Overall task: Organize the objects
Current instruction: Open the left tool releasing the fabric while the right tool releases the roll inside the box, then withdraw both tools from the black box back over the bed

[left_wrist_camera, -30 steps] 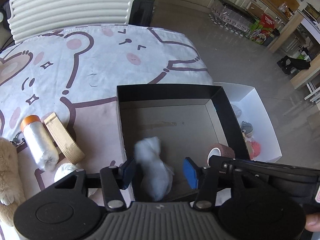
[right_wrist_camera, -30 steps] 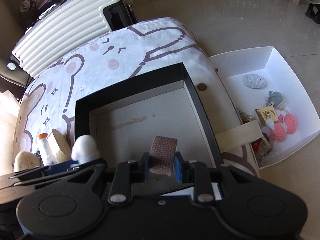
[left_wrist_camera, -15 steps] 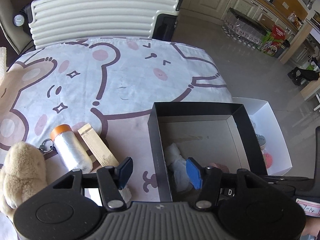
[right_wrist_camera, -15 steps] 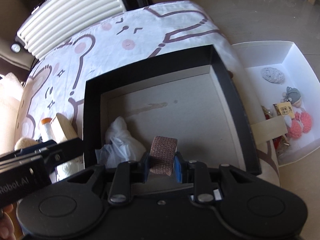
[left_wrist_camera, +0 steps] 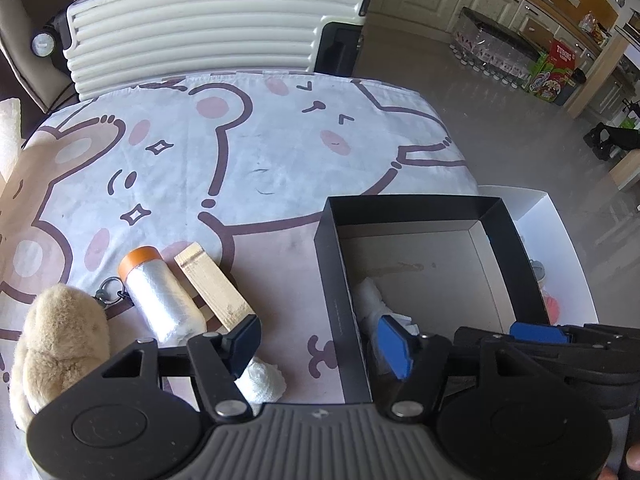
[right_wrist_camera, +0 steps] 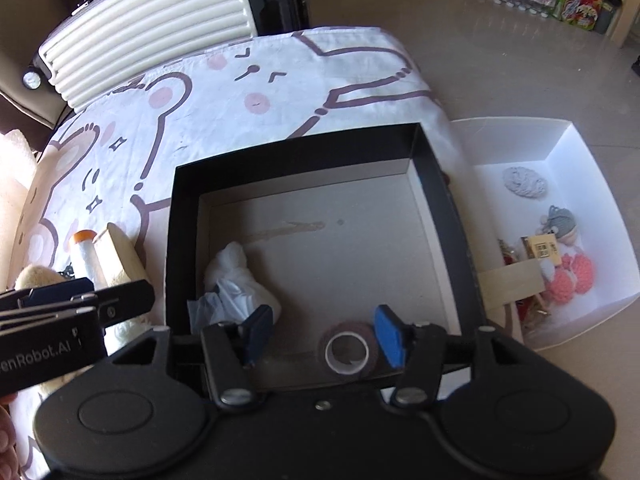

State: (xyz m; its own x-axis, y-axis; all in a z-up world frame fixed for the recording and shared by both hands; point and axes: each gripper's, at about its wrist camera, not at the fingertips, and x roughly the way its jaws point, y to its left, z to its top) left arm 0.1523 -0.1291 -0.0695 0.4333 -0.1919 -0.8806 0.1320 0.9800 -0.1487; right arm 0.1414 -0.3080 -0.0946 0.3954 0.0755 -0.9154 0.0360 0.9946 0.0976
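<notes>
the right hand-held gripper (right_wrist_camera: 324, 336) has just been opening; the pink tape roll (right_wrist_camera: 349, 351) lies flat between its parted jaws on the black box (right_wrist_camera: 308, 152) floor. the left hand-held gripper (left_wrist_camera: 322, 342) has been opening too, gripping nothing, straddling the box's left wall. farther in sits a white crumpled bag (right_wrist_camera: 234, 280).

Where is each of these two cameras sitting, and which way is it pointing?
Left wrist view: sits on the left gripper, looking steeply down at the bear-print cloth, wooden block and black box; its open jaws show.
Right wrist view: sits on the right gripper, looking down into the black box at the tape roll; its jaws, just opened, no longer grip the roll.
Shared: black box, white bundle, suitcase.
</notes>
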